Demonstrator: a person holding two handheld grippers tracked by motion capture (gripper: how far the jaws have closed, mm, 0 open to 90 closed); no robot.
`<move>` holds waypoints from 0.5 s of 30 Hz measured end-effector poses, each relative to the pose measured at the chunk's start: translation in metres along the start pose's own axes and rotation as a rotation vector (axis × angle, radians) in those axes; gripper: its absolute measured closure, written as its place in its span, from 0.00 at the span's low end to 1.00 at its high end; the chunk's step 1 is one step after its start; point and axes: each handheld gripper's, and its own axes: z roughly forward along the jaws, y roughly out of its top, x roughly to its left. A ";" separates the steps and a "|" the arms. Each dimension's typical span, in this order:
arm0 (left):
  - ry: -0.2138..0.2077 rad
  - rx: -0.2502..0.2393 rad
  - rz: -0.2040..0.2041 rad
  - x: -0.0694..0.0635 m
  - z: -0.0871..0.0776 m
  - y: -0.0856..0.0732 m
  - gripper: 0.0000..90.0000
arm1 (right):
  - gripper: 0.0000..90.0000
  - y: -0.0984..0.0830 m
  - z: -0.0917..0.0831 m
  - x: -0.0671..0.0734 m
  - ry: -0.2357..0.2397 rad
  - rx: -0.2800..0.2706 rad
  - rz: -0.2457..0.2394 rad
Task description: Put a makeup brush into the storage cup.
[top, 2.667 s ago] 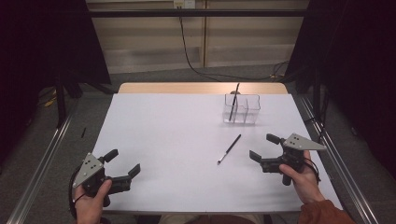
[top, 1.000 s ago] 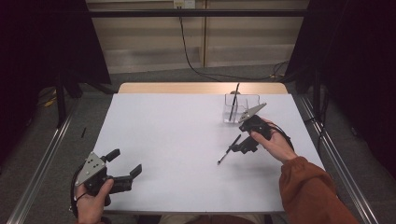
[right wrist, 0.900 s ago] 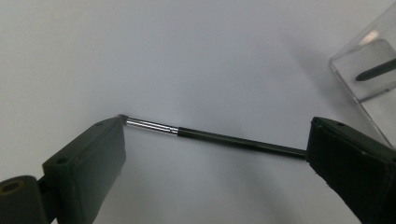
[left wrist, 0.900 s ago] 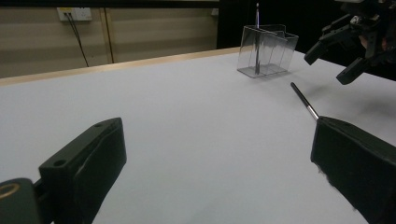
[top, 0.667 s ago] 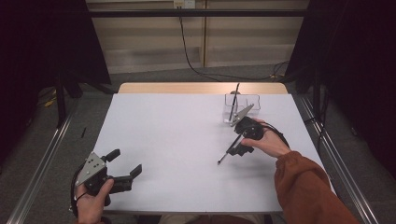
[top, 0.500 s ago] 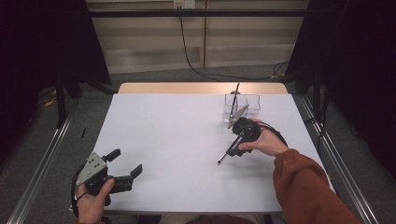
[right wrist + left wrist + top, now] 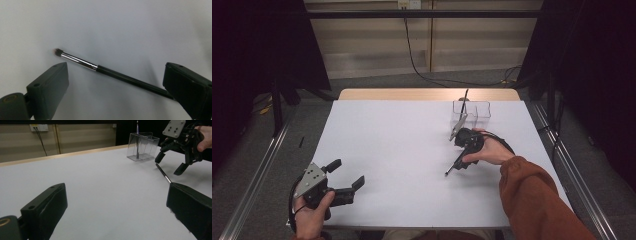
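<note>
one brush [image 7: 110, 72], bristles toward person

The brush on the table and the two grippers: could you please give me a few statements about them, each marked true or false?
1. The brush lies flat on the table. True.
2. The right gripper is shut on the brush. False: its jaws stand open on either side of the brush.
3. Another brush stands upright in the clear holder. True.
4. The left gripper hovers over the holder. False: it is at the near left of the table, open, far from the holder.
</note>
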 end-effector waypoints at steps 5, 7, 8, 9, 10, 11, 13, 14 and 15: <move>-0.002 0.002 0.002 0.000 0.000 0.000 0.04 | 0.14 0.001 0.007 0.003 -0.005 0.035 -0.024; -0.002 0.003 0.003 0.000 0.000 0.000 0.04 | 0.14 0.001 0.009 0.002 -0.005 0.043 -0.032; -0.002 0.003 0.002 0.000 0.000 0.000 0.04 | 0.15 0.001 0.010 0.002 -0.001 0.045 -0.032; -0.002 0.003 0.002 0.000 0.000 0.000 0.04 | 0.16 0.001 0.010 0.003 -0.002 0.045 -0.034; -0.002 0.004 0.003 0.000 0.000 0.000 0.04 | 0.16 0.001 0.011 0.003 -0.003 0.045 -0.038; -0.002 0.005 0.003 0.000 0.000 0.000 0.04 | 0.19 0.001 0.012 0.003 0.001 0.048 -0.044; -0.002 0.003 0.002 0.000 0.000 0.000 0.04 | 0.25 0.001 0.014 0.004 -0.002 0.052 -0.060; -0.001 0.002 0.003 0.000 0.000 0.000 0.04 | 0.25 0.001 0.015 0.004 0.005 0.054 -0.061; 0.000 0.002 0.003 0.000 0.000 0.000 0.04 | 0.25 0.002 0.015 0.005 0.008 0.058 -0.050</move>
